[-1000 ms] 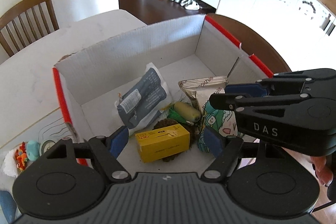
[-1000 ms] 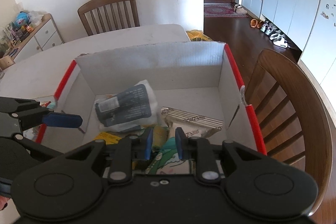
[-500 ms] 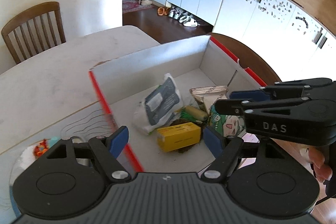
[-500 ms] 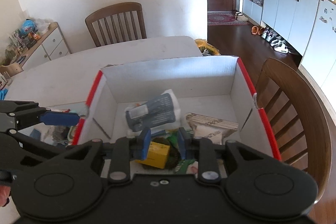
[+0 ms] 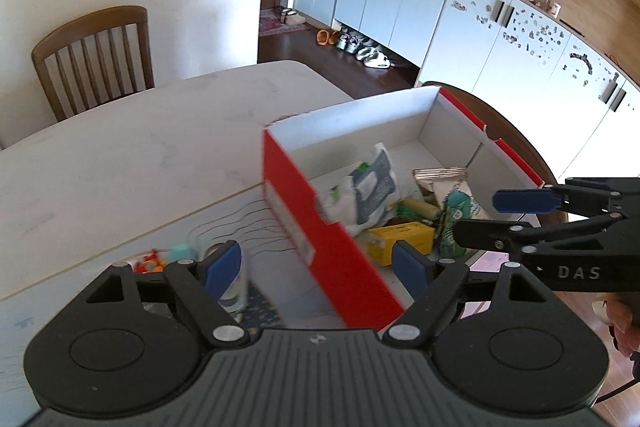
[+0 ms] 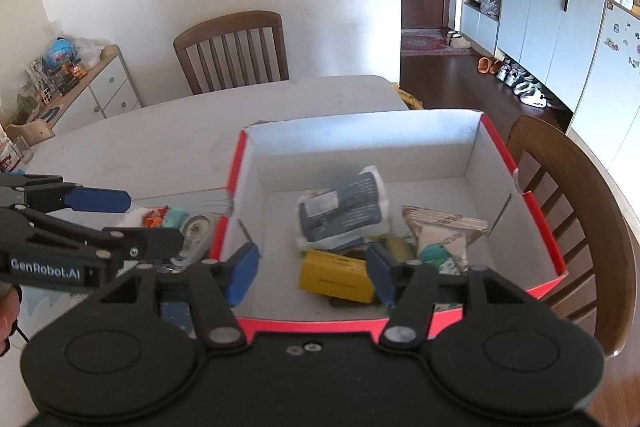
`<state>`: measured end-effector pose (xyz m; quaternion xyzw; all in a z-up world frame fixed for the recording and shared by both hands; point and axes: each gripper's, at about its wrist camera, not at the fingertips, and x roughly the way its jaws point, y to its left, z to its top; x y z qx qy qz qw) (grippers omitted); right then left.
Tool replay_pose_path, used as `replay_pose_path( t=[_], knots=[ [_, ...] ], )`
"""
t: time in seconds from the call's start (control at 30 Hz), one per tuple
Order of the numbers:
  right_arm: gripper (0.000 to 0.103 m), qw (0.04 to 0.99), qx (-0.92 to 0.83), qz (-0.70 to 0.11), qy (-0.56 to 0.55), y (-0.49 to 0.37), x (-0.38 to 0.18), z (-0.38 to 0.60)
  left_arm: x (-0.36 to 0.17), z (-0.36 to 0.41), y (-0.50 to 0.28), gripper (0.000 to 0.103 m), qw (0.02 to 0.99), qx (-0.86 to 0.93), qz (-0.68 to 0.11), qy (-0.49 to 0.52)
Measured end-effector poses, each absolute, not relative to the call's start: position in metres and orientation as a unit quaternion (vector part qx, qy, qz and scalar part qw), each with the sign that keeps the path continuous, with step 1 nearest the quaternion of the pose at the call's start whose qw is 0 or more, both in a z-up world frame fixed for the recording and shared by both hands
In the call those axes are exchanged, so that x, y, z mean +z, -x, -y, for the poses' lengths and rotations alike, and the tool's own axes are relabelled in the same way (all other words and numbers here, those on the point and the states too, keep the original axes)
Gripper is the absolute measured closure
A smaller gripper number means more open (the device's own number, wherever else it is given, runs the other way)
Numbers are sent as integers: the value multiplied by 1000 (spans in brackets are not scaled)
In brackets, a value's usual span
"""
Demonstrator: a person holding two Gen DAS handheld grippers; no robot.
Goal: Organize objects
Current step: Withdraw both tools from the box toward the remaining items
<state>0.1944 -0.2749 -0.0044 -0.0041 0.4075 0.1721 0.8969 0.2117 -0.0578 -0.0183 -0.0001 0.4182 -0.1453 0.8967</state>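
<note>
A red-edged cardboard box stands on the white table. It holds a yellow box, a dark blue pouch, a brown snack bag and a green-printed packet. My right gripper is open and empty above the box's near wall. My left gripper is open and empty, straddling the box's red left wall. Small toys and a round tape-like item lie left of the box.
A wooden chair stands at the table's far side, another chair right of the box. A low cabinet with toys is at far left. Blue-grey cupboards line the right wall.
Both grippers pulled back and up out of the box. The right gripper went from nearly shut to open. The left gripper shifted left, over the box's left wall.
</note>
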Motion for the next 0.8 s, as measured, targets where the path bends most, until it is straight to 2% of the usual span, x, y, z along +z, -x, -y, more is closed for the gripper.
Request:
replay_pose_path(
  t=[0.37, 0.43, 0.67, 0.7, 0.77, 0.8],
  knots=[
    [27, 902, 168, -398, -1, -169, 1, 233, -15, 8, -190, 17, 903, -144, -405, -12],
    [21, 903, 167, -397, -1, -164, 2, 226, -16, 1, -187, 15, 903, -144, -406, -13],
    [16, 905, 166, -391, 6, -149, 4, 202, -17, -24, -179, 12, 906, -136, -402, -13],
    [16, 905, 166, -391, 6, -147, 4, 199, -17, -27, -179, 11, 906, -134, -402, -11],
    [14, 906, 167, -390, 7, -144, 4, 194, -19, -36, -179, 0, 907, -128, -401, -8],
    [11, 906, 166, -389, 8, -143, 3, 192, -20, -40, -178, 0, 908, -126, -398, -7]
  ],
)
